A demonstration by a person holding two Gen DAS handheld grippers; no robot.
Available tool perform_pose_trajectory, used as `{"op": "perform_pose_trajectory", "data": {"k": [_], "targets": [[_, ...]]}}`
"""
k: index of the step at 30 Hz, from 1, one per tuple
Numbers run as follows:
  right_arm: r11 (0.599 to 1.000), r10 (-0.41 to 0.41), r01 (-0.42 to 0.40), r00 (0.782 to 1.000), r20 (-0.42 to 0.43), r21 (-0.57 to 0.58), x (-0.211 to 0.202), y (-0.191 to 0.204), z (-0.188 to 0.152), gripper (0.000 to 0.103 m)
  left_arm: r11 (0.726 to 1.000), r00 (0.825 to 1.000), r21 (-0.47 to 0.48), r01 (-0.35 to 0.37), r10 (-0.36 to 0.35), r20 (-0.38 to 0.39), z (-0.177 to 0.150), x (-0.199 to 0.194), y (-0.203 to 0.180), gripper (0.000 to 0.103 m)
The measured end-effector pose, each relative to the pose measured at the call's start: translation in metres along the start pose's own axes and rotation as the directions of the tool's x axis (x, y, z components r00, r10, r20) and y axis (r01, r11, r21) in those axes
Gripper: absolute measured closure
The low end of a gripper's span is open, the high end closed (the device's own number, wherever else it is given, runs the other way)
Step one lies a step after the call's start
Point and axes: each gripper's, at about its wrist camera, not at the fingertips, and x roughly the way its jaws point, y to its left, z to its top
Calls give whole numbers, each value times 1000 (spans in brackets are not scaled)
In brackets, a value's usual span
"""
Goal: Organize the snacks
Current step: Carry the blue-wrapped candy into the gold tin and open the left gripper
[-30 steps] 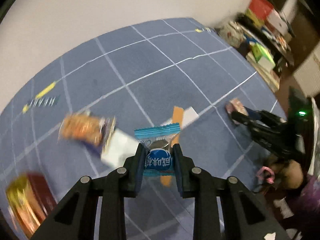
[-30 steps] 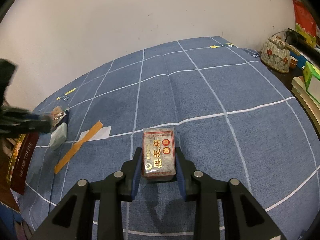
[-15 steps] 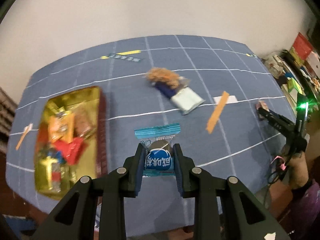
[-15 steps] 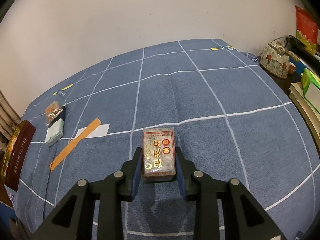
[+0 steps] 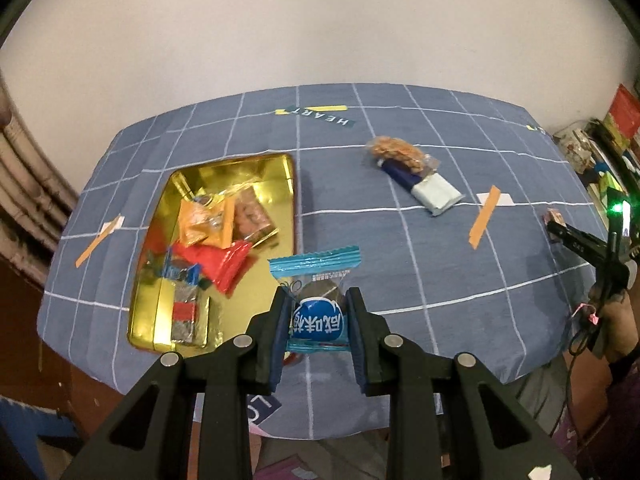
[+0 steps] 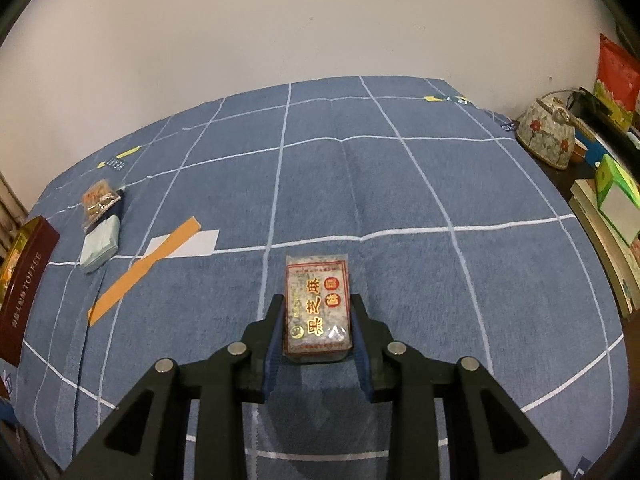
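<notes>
My left gripper (image 5: 316, 300) is shut on a blue-and-clear snack packet (image 5: 316, 308), held high above the table's near edge, just right of a gold tin (image 5: 280, 168) holding several wrapped snacks. My right gripper (image 6: 316, 304) is shut on a grey sesame-cake packet with red and gold characters (image 6: 318, 308), held low over the blue grid tablecloth (image 6: 360, 184). The right gripper also shows at the far right of the left wrist view (image 5: 556, 228). An orange snack bag (image 5: 396, 150) and a pale blue packet (image 5: 438, 194) lie mid-table.
Orange tape strips (image 5: 484, 216) and a white label (image 6: 184, 244) lie on the cloth. The tin's dark red side (image 6: 24, 284) stands at the left in the right wrist view. A floral pot (image 6: 546, 136) and books (image 6: 612, 208) sit off the table's right edge.
My left gripper has swung left and risen with the blue packet, so the gold tin came into view below it. The right gripper has held still with its packet.
</notes>
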Motion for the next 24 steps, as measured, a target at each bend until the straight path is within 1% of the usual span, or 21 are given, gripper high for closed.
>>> {"op": "perform_pose_trajectory", "data": {"k": [7, 14, 18, 21, 24], "targets": [[1000, -4, 4, 1000, -10, 0, -3, 4, -4, 72, 999, 1000, -55, -2, 2, 6, -3, -3, 23, 79], [1000, -5, 5, 1000, -1, 12, -5, 6, -9, 72, 987, 1000, -159, -26, 25, -7, -6, 2, 67, 78], [1000, -3, 3, 1000, 13, 13, -6, 5, -11, 72, 976, 998, -208, -63, 66, 9, -7, 3, 93, 78], [1000, -1, 1, 1000, 20, 10, -6, 6, -12, 72, 971, 998, -231, -64, 68, 9, -7, 8, 105, 78], [1000, 2, -3, 1000, 26, 11, -7, 5, -12, 72, 972, 998, -230, -55, 56, -1, -5, 19, 107, 78]]}}
